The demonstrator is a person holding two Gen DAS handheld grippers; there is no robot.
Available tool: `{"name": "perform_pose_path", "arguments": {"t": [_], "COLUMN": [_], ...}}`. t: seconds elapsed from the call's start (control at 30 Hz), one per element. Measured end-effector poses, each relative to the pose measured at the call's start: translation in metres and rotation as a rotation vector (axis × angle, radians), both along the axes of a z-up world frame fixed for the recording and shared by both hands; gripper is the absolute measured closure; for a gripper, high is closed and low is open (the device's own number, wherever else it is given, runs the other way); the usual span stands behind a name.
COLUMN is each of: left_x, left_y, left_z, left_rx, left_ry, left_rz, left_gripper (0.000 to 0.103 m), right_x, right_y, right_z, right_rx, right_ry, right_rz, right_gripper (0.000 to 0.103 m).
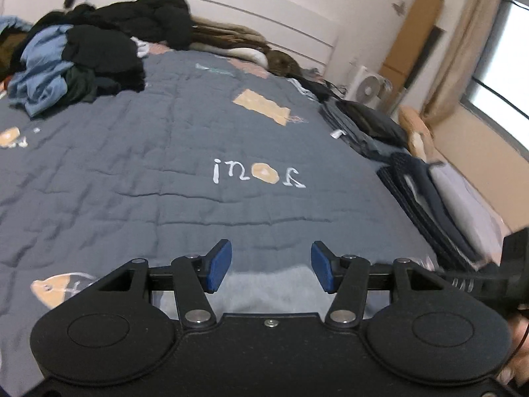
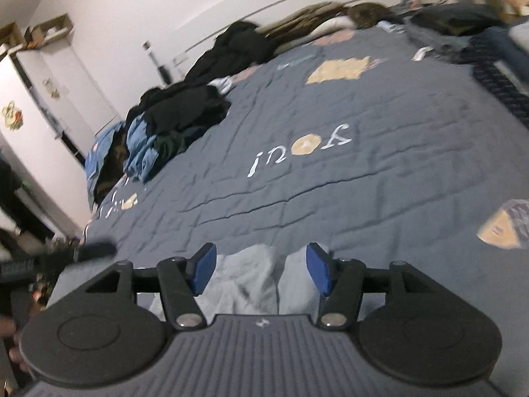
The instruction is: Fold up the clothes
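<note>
At the near edge of our bed (image 1: 185, 152), a pale grey garment (image 2: 244, 281) lies directly under the right gripper (image 2: 261, 273) and left gripper (image 1: 271, 266), both wide open and empty; the unfolded pile (image 1: 76, 63) waits upper left.

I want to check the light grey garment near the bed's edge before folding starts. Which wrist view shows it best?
The right wrist view: the light grey garment lies rumpled between the open right gripper, its folds visible. The left wrist view shows only a flat pale patch behind the open left gripper.
</note>
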State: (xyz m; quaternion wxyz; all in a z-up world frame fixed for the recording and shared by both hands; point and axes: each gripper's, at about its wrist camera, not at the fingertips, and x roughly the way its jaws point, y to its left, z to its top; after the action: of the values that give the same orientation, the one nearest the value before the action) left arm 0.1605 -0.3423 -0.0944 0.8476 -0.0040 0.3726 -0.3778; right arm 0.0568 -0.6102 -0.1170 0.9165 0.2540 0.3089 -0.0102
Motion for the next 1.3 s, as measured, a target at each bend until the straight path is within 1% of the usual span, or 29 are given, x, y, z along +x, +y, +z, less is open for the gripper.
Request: {"name": "perform_pose_path", "arguments": {"t": [0.13,0.23,0.3,0.43,0.47,0.53,0.57,0.6,0.63,0.67,0.7,0.77,0.8,0.83,0.87,0.9,1.0,1.03,1.1,1.13,1.17,1.2,1.23,1.27,1.3], "left_x": [0.016,0.013,0.010,0.006,0.009,0.011,0.011,0.010,0.009,0.008,0.006,0.006,0.006,0.006,0.007,0.007,0.014,0.015,0.019,0.024,0.029,0.033,0.038,0.044,0.049], "left_y": [-0.016,-0.013,-0.011,-0.016,-0.017,-0.021,-0.022,-0.022,-0.023,-0.023,-0.023,-0.022,-0.021,-0.019,-0.018,-0.016,-0.008,-0.006,-0.002,0.003,0.009,0.014,0.020,0.028,0.035], "left_z": [-0.020,-0.041,-0.051,-0.061,-0.065,-0.074,-0.078,-0.080,-0.082,-0.081,-0.080,-0.078,-0.076,-0.074,-0.072,-0.070,-0.062,-0.060,-0.057,-0.057,-0.057,-0.057,-0.056,-0.056,-0.055], "left_rx": [0.066,0.148,0.161,0.171,0.169,0.188,0.197,0.206,0.213,0.212,0.212,0.201,0.194,0.186,0.171,0.155,0.078,0.075,0.075,0.061,0.047,0.032,0.018,-0.018,-0.055], "left_ry": [-0.006,0.019,0.019,-0.004,0.001,0.021,0.019,0.019,0.013,0.006,-0.002,-0.005,-0.005,-0.002,0.002,0.006,0.028,0.028,0.026,0.034,0.042,0.050,0.058,0.079,0.100], "left_rz": [-0.013,-0.046,-0.044,-0.066,-0.064,-0.068,-0.073,-0.079,-0.086,-0.093,-0.099,-0.116,-0.122,-0.127,-0.136,-0.146,-0.126,-0.117,-0.095,-0.055,-0.014,0.027,0.068,0.112,0.156], "left_gripper": [0.050,0.049,0.049,0.049,0.049,0.049,0.049,0.050,0.050,0.051,0.053,0.054,0.054,0.054,0.051,0.051,0.051,0.051,0.050,0.050,0.050,0.050,0.050,0.050,0.050], "right_x": [0.023,0.034,0.037,0.044,0.045,0.048,0.049,0.051,0.052,0.053,0.053,0.052,0.051,0.052,0.052,0.054,0.053,0.051,0.046,0.046,0.045,0.044,0.045,0.047,0.051], "right_y": [-0.006,-0.007,-0.007,0.000,0.001,0.001,0.000,0.000,-0.001,-0.001,-0.002,-0.001,-0.001,-0.002,-0.003,-0.002,-0.007,-0.008,-0.009,-0.008,-0.006,-0.003,0.004,0.012,0.019], "right_z": [-0.028,-0.042,-0.046,-0.046,-0.047,-0.054,-0.059,-0.063,-0.066,-0.068,-0.071,-0.066,-0.064,-0.062,-0.059,-0.058,-0.053,-0.048,-0.036,-0.032,-0.029,-0.027,-0.026,-0.026,-0.029], "right_rx": [0.020,0.045,0.057,0.089,0.094,0.114,0.124,0.140,0.159,0.179,0.199,0.204,0.207,0.210,0.213,0.195,0.151,0.124,0.067,0.062,0.070,0.079,0.077,0.076,0.080], "right_ry": [0.041,0.086,0.097,0.083,0.084,0.107,0.119,0.136,0.131,0.125,0.119,0.076,0.055,0.054,0.054,0.072,0.118,0.119,0.072,0.041,0.016,-0.009,-0.038,-0.056,-0.057], "right_rz": [0.074,0.108,0.141,0.183,0.193,0.178,0.170,0.162,0.150,0.137,0.124,0.120,0.118,0.113,0.107,0.114,0.090,0.095,0.083,0.100,0.127,0.154,0.188,0.231,0.270], "right_gripper": [0.044,0.044,0.044,0.044,0.044,0.046,0.054,0.077,0.088,0.096,0.098,0.100,0.100,0.100,0.099,0.098,0.094,0.093,0.090,0.087,0.077,0.062,0.058,0.056,0.056]}}
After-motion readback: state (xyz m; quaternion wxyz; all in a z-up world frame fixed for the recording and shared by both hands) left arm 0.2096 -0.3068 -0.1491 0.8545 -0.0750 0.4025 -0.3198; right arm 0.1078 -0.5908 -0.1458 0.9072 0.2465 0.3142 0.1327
